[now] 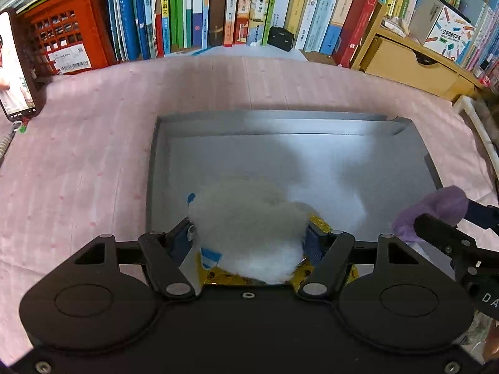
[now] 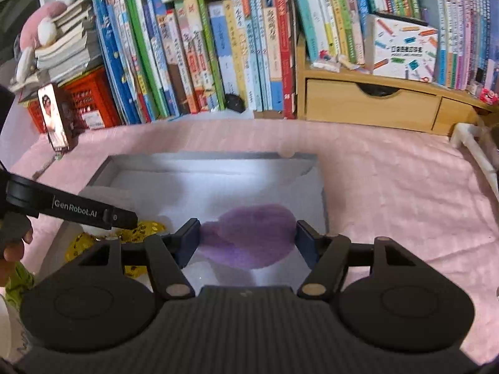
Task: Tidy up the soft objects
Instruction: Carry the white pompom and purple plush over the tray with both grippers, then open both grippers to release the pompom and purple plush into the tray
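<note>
A shallow grey box [image 1: 312,124] with a white lining lies open on the pink cloth [image 1: 87,155]. My left gripper [image 1: 249,233] is shut on a fluffy white soft toy [image 1: 246,218] with gold spotted fabric [image 1: 324,222] beneath it, held over the box's near left part. In the right wrist view my right gripper [image 2: 248,237] is shut on a purple fluffy soft piece [image 2: 252,237] above the same box [image 2: 218,159]. That purple piece [image 1: 436,208] shows at the right edge of the left wrist view. The left tool's arm [image 2: 78,210] and gold fabric [image 2: 149,227] appear at left.
Rows of upright books [image 1: 234,9] line the back. A red crate [image 1: 68,40] and a propped phone [image 1: 15,65] stand at the back left, a wooden drawer unit [image 2: 374,103] at the back right. A white plastic frame [image 2: 474,149] lies at the right edge.
</note>
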`<move>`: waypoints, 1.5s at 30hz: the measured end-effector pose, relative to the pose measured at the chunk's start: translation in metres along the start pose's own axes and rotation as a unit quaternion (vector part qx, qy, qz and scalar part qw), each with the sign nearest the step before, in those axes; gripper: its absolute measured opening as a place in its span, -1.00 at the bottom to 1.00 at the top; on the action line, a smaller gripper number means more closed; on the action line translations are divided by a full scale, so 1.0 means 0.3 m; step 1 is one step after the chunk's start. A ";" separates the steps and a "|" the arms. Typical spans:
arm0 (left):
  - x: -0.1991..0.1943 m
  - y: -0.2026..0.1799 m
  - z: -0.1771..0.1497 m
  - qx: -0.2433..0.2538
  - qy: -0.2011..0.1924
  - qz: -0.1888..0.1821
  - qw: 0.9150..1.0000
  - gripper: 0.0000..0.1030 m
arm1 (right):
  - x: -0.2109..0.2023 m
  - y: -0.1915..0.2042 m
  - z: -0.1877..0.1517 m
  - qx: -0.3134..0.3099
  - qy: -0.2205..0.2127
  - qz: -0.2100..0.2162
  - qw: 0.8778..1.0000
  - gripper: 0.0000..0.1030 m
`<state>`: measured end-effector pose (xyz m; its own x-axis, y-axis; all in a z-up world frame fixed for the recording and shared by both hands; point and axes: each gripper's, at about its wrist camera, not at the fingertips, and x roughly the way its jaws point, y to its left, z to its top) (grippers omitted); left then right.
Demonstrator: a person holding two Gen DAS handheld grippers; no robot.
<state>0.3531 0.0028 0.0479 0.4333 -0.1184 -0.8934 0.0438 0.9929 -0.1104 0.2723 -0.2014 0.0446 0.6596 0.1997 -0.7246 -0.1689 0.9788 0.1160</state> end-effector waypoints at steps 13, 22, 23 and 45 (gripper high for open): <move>0.005 0.006 -0.007 -0.005 0.014 -0.013 1.000 0.33 | 0.037 0.017 0.011 -0.017 0.046 0.000 0.999 0.34; 0.005 0.011 -0.010 -0.007 0.016 -0.018 1.000 0.34 | 0.047 0.018 0.015 -0.017 0.055 0.000 0.998 0.38; 0.004 0.012 -0.012 -0.008 0.017 -0.018 1.000 0.34 | 0.047 0.017 0.015 -0.016 0.055 0.001 0.998 0.38; -0.200 -0.026 -0.113 0.010 -0.042 -0.008 0.999 0.61 | -0.132 0.022 0.004 -0.003 -0.002 0.004 1.000 0.69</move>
<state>0.2963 0.0019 0.0874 0.5055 -0.1348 -0.8522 0.0696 0.9909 -0.1154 0.2459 -0.2029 0.0748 0.6613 0.2086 -0.7205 -0.1797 0.9767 0.1178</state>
